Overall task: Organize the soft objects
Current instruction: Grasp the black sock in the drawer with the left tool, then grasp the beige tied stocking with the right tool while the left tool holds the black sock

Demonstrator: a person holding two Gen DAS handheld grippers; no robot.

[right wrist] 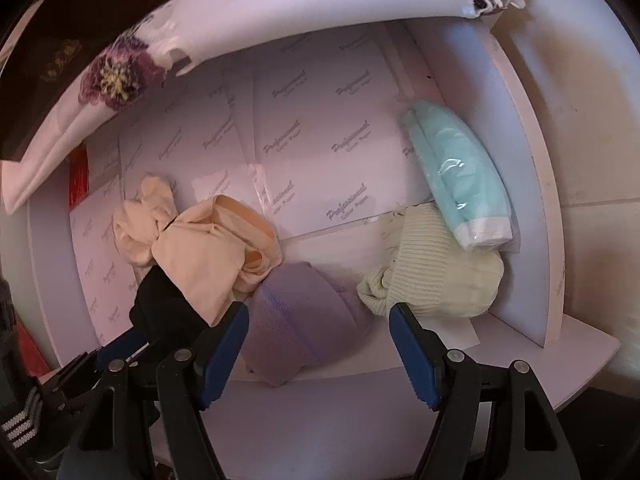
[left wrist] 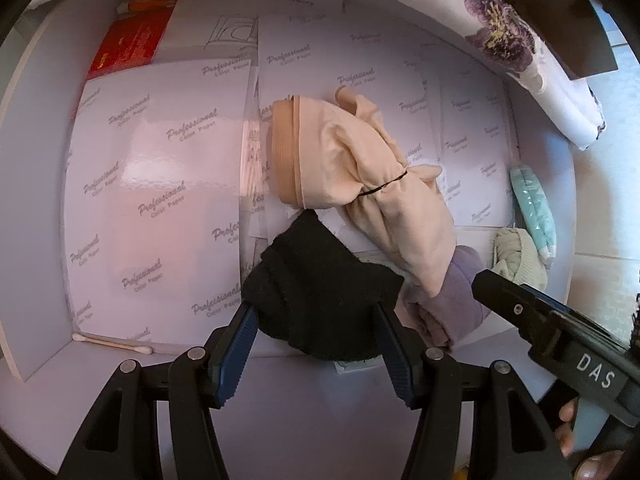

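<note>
Two tools apart: black sock (left wrist: 320,300) between left tool (left wrist: 316,356) pads; right tool (right wrist: 320,356) over lilac sock (right wrist: 304,320)

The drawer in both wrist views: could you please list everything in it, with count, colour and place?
Drawer: one, white, holds everything.
Paper packs: several, white, lining the floor.
Red box: one, far corner.
Cotton swab: one, white, near edge.
Floral cloth: one, white and purple, draped over far rim.
Peach bundle: one, centre.
Black sock: one, between the left pads.
Lilac sock: one, beside peach bundle.
Cream knit: one, right side.
Mint packet: one, against right wall.
Left gripper: open.
Right gripper: open, over lilac sock.
</note>
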